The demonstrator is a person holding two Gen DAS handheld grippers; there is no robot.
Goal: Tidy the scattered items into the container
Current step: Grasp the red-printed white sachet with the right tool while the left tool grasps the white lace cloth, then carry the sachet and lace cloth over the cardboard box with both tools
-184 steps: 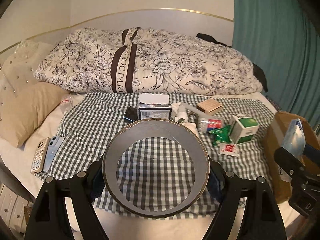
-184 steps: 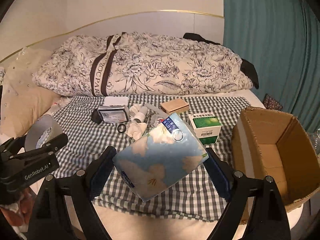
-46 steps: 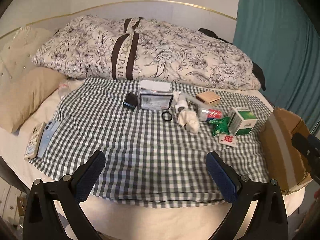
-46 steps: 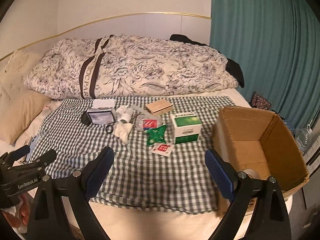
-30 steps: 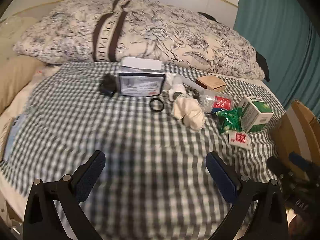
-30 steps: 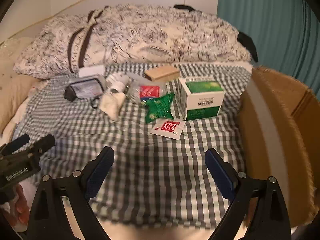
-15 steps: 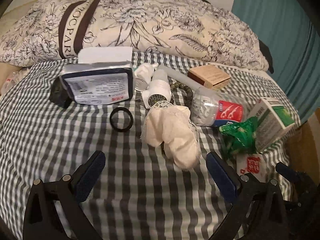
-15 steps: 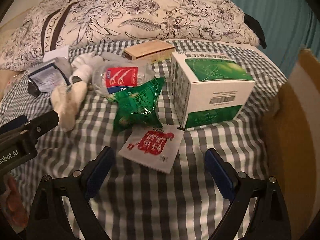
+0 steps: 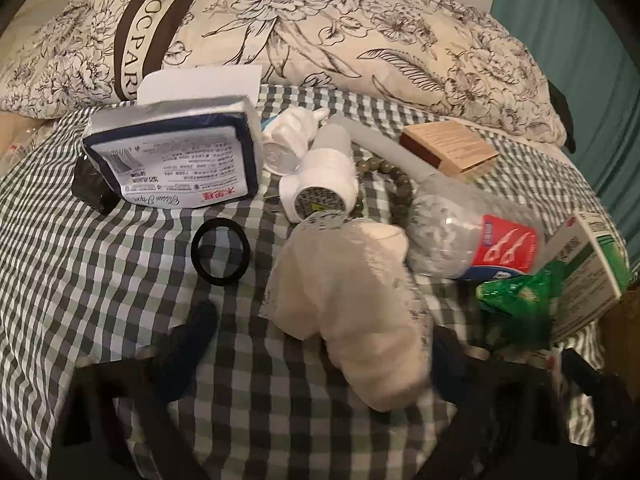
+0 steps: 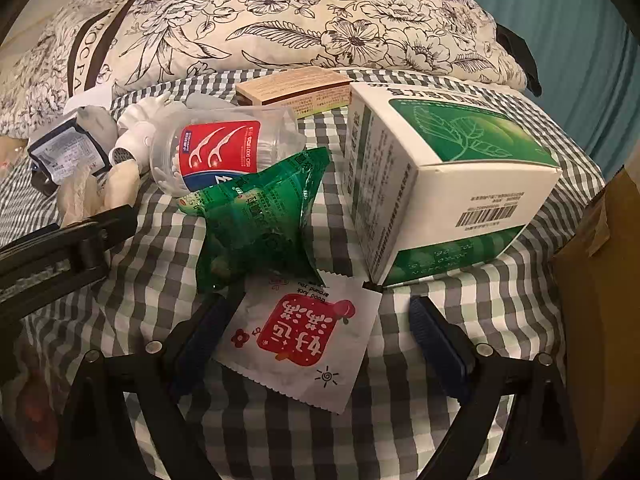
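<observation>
Nearest the right gripper [image 10: 316, 332], a white sachet with a red label [image 10: 302, 336] lies flat on the checked cloth [image 10: 460, 308] between its wide-apart fingers, neither pad pressing it. The left gripper [image 9: 320, 356] is closing around a cream rolled cloth [image 9: 352, 312]; its blurred fingers have not yet pinched it.

Just beyond the sachet a crumpled green packet [image 10: 260, 220] leans against a clear floss-pick jar [image 10: 224, 152] (lying on its side), with a green-and-white carton [image 10: 440, 184] to the right. A black hair tie [image 9: 220, 252] lies left of the cloth; farther off sit a tissue pack [image 9: 176, 168], a white bottle [image 9: 324, 184] and a wooden box [image 9: 450, 148]. A floral duvet [image 9: 320, 32] closes the far side. The cardboard box [image 10: 600, 280] shows at the right edge.
</observation>
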